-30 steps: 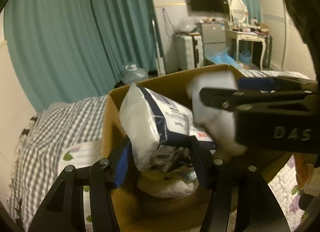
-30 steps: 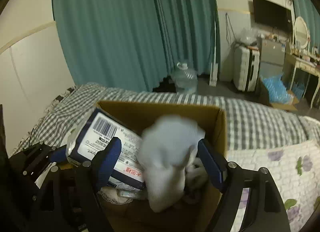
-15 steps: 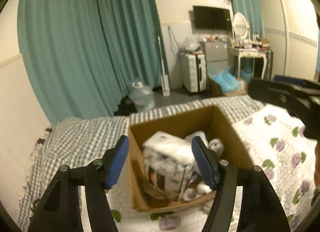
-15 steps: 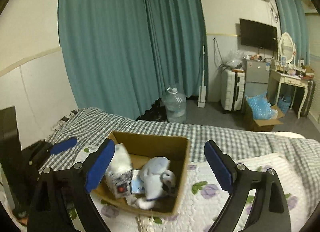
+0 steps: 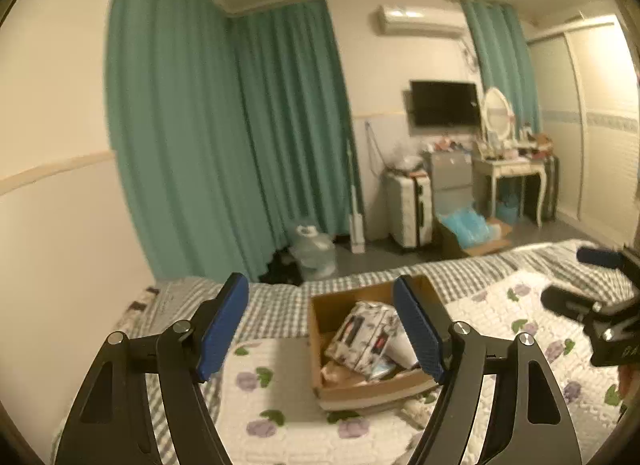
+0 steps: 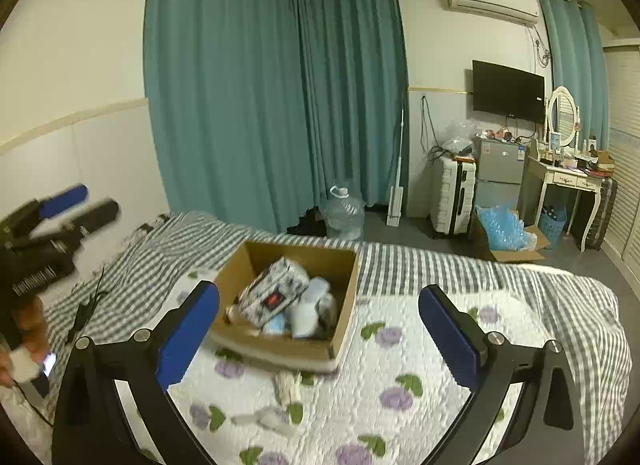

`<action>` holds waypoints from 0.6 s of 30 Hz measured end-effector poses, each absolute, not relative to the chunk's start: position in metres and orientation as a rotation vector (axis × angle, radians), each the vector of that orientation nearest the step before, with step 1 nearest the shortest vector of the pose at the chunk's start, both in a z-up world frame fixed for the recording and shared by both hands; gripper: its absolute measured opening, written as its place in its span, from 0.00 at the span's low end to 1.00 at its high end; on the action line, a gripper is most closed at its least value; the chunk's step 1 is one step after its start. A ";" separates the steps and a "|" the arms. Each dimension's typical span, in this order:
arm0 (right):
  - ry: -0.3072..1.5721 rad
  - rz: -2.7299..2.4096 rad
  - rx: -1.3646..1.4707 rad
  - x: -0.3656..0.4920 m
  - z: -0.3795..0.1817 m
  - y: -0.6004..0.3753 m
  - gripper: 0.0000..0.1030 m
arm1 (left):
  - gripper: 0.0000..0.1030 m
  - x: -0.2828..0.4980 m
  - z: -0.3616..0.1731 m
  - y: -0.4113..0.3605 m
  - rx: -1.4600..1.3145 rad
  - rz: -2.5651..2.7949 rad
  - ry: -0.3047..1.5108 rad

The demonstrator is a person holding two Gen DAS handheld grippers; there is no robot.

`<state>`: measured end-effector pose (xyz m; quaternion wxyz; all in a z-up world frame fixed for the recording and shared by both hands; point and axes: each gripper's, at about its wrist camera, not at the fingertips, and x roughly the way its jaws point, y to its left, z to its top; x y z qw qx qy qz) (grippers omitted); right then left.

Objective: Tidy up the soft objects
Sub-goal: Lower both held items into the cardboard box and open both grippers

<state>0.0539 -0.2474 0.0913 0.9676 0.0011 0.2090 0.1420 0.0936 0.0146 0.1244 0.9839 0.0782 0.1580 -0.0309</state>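
Both the left gripper (image 5: 320,325) and right gripper (image 6: 320,329) hang spread wide and empty above the cardboard box (image 6: 344,305) of soft packs on the bed (image 6: 400,365).

Brown cardboard box (image 6: 344,297) on white quilt (image 6: 400,349) with purple flowers, grey-checked blanket (image 6: 500,277), teal curtains (image 6: 280,97), blue-padded tools.

A second ago both tongs were down at the cardboard box (image 6: 343,297), the left tongs (image 5: 320,329) clamped on the tissue pack (image 6: 274,295). Now both are raised clear, spread wide and empty; the right tongs (image 6: 320,325) likewise. The pack lies tilted inside the box at frame centre.
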 end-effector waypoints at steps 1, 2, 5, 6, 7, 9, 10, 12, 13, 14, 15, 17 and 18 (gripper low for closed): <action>0.431 0.290 0.003 0.051 0.087 -0.246 0.98 | 0.74 0.085 0.125 0.019 0.148 -0.049 0.305; 0.444 0.294 0.004 0.049 0.081 -0.245 0.98 | 0.74 0.077 0.124 0.024 0.137 -0.040 0.300; 0.491 0.309 -0.010 0.046 0.057 -0.238 0.98 | 0.74 0.063 0.113 0.032 0.113 -0.002 0.309; 0.509 0.313 -0.013 0.045 0.048 -0.234 0.98 | 0.74 0.059 0.105 0.035 0.108 0.021 0.322; 0.538 0.322 -0.014 0.046 0.036 -0.229 0.98 | 0.74 0.056 0.098 0.035 0.106 0.039 0.332; 0.579 0.330 -0.005 0.049 0.016 -0.222 0.98 | 0.74 0.051 0.082 0.033 0.104 0.052 0.354; 0.603 0.335 0.001 0.051 0.004 -0.217 0.98 | 0.74 0.049 0.072 0.032 0.105 0.055 0.371; 0.653 0.340 -0.004 0.057 -0.021 -0.207 0.98 | 0.74 0.050 0.046 0.029 0.107 0.041 0.417; 0.684 0.337 -0.016 0.061 -0.034 -0.201 0.98 | 0.74 0.052 0.035 0.029 0.104 0.026 0.445; 0.713 0.334 -0.026 0.065 -0.048 -0.196 0.98 | 0.74 0.054 0.025 0.028 0.098 0.009 0.470; 0.738 0.337 -0.029 0.068 -0.059 -0.192 0.98 | 0.74 0.058 0.013 0.028 0.088 -0.007 0.498; 0.795 0.349 -0.039 0.076 -0.083 -0.181 0.98 | 0.74 0.064 -0.014 0.030 0.056 -0.032 0.549; 0.806 0.350 -0.047 0.079 -0.089 -0.178 0.98 | 0.74 0.069 -0.027 0.031 0.044 -0.026 0.573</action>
